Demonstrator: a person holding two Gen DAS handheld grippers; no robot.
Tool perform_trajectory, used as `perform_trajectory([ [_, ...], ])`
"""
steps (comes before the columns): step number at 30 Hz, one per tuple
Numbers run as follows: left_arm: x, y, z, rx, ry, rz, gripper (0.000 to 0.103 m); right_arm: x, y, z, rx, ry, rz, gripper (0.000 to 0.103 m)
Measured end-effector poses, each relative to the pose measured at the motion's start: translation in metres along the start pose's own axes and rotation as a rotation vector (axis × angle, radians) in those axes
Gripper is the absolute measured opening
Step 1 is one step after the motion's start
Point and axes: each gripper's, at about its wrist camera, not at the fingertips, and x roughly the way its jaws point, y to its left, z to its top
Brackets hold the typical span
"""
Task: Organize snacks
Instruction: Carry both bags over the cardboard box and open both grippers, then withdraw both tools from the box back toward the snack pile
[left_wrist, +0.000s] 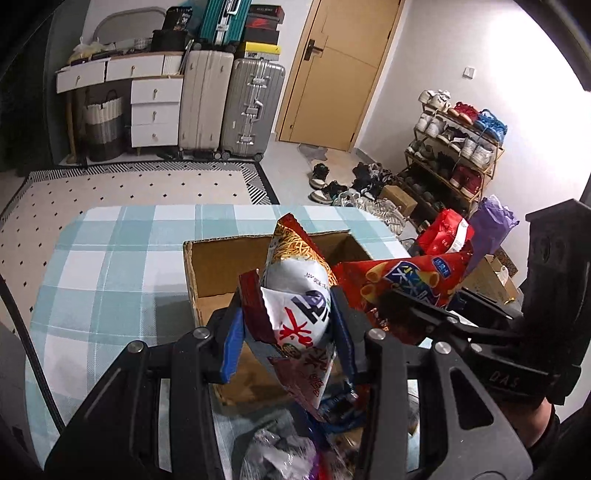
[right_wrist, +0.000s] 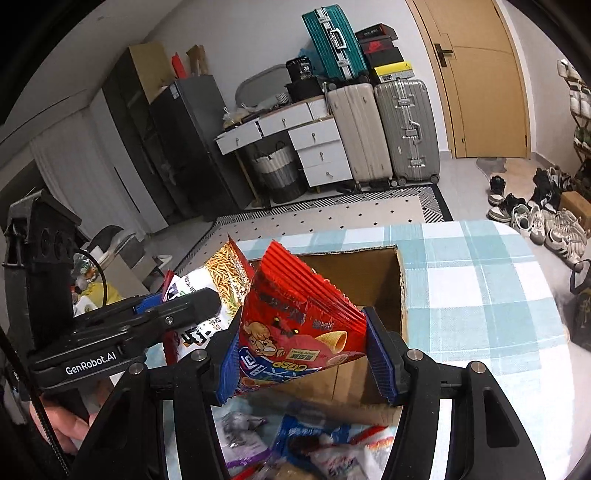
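While loose snack packets (right_wrist: 317, 454) lie blurred on the table just below my wrists, my left claw (left_wrist: 290, 325) is clenched on a white and red snack bag (left_wrist: 295, 291) printed with thin fried sticks, its blue pads (left_wrist: 232, 350) pressing both sides, the bag standing nearly upright. My right claw (right_wrist: 301, 350) is clamped on a red crinkle-edged snack bag (right_wrist: 295, 314) with a cartoon figure and cone-shaped crisps on it, pinched low so its top fans out. Both bags hang side by side, close together, over the near edge of an open cardboard box (left_wrist: 221, 266). That box sits on the table (left_wrist: 110, 258), which wears a blue and white checked cloth. Beyond it lies a dotted rug (left_wrist: 147, 184), then suitcases (left_wrist: 229, 107), white drawers (left_wrist: 155, 110), a tan door (left_wrist: 332, 74) and a shoe rack (left_wrist: 454, 155).
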Motion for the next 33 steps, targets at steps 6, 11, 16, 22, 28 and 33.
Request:
perform_trajectory([
  [6,0.038,0.01,0.002,0.006,0.042,0.01,0.039,0.026,-0.007,0.003,-0.024,0.026,-0.026,0.059],
  [11,0.054,0.015,0.005,-0.002,0.052,0.032,0.046,0.045,-0.013,0.004,-0.046,0.039,-0.057,0.065],
  [16,0.046,0.018,0.006,0.003,0.021,0.062,0.062,0.048,-0.016,0.002,-0.069,0.029,-0.077,0.072],
  [22,0.024,0.015,-0.003,0.012,0.009,0.083,0.062,0.025,-0.028,0.001,-0.019,0.001,-0.065,0.072],
  [28,-0.015,0.004,-0.021,0.023,-0.017,0.108,0.063,-0.018,-0.017,-0.006,-0.031,-0.038,-0.066,0.072],
  [33,-0.049,-0.008,-0.034,0.024,-0.028,0.121,0.068,-0.055,-0.002,-0.019,-0.049,-0.065,-0.065,0.072],
])
